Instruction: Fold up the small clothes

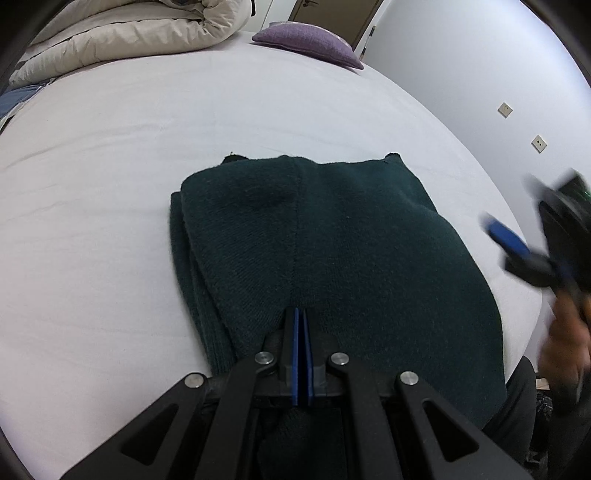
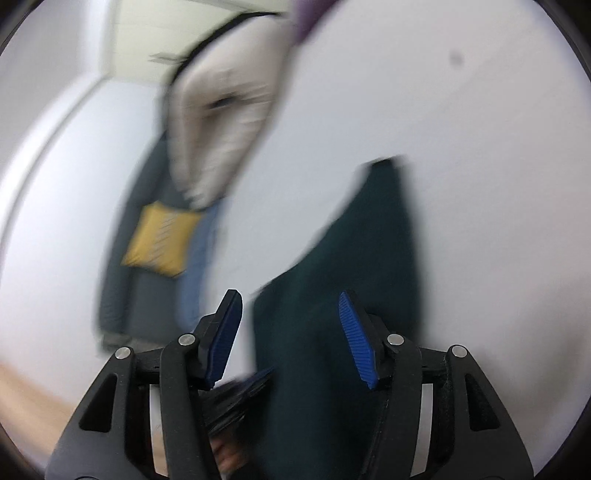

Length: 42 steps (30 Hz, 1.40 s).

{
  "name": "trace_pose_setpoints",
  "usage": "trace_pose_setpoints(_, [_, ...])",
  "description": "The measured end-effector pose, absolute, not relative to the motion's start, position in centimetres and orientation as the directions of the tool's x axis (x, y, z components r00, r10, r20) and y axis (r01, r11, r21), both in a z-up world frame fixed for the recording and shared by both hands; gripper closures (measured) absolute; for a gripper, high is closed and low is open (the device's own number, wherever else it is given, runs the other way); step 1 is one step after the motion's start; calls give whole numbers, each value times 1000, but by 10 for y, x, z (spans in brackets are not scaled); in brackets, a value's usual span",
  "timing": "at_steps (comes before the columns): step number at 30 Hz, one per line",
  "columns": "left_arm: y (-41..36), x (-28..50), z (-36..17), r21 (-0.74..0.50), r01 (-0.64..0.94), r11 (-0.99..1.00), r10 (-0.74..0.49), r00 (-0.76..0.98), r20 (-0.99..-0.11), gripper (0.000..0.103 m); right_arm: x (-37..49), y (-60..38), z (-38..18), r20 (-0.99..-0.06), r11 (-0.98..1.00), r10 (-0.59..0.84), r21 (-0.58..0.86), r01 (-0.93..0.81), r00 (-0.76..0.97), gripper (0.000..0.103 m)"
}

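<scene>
A dark green knit garment point(image 1: 325, 251) lies folded in layers on the white bed point(image 1: 110, 166). My left gripper point(image 1: 300, 314) is shut, its blue pads together over the garment's near edge; I cannot tell if cloth is between them. My right gripper point(image 2: 291, 317) is open and empty, its blue pads point(image 2: 356, 339) spread, with the garment point(image 2: 369, 258) blurred ahead of it. In the left wrist view the right gripper point(image 1: 517, 243) is blurred off the garment's right side, above the bed's edge.
A cream duvet point(image 1: 122, 33) is piled at the far left of the bed and a purple pillow point(image 1: 310, 40) lies at the far end. A wall point(image 1: 480, 74) with sockets runs along the right. A yellow cushion point(image 2: 159, 240) shows on a grey seat.
</scene>
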<state>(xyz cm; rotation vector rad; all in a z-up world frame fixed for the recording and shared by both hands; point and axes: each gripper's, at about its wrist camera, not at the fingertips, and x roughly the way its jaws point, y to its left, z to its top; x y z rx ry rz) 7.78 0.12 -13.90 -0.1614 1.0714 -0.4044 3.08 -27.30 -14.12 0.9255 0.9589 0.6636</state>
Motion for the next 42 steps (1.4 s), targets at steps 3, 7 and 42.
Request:
trace_pose_setpoints(3, [1,76,-140,-325,241,915,-400,427,-811,97,-14,-240,-134,-341,409,891,889,-208,299,49])
trace_pose_setpoints(7, [1,70,-142,-327,254,910,-411,454,-790,97,-52,-221,-177,-427,457,885,873,-170,183,44])
trace_pose_setpoints(42, [39,-92,44,40,-52,998,62,948,-313,0,-131,-237,34,-462,961,271,176,-212,844,7])
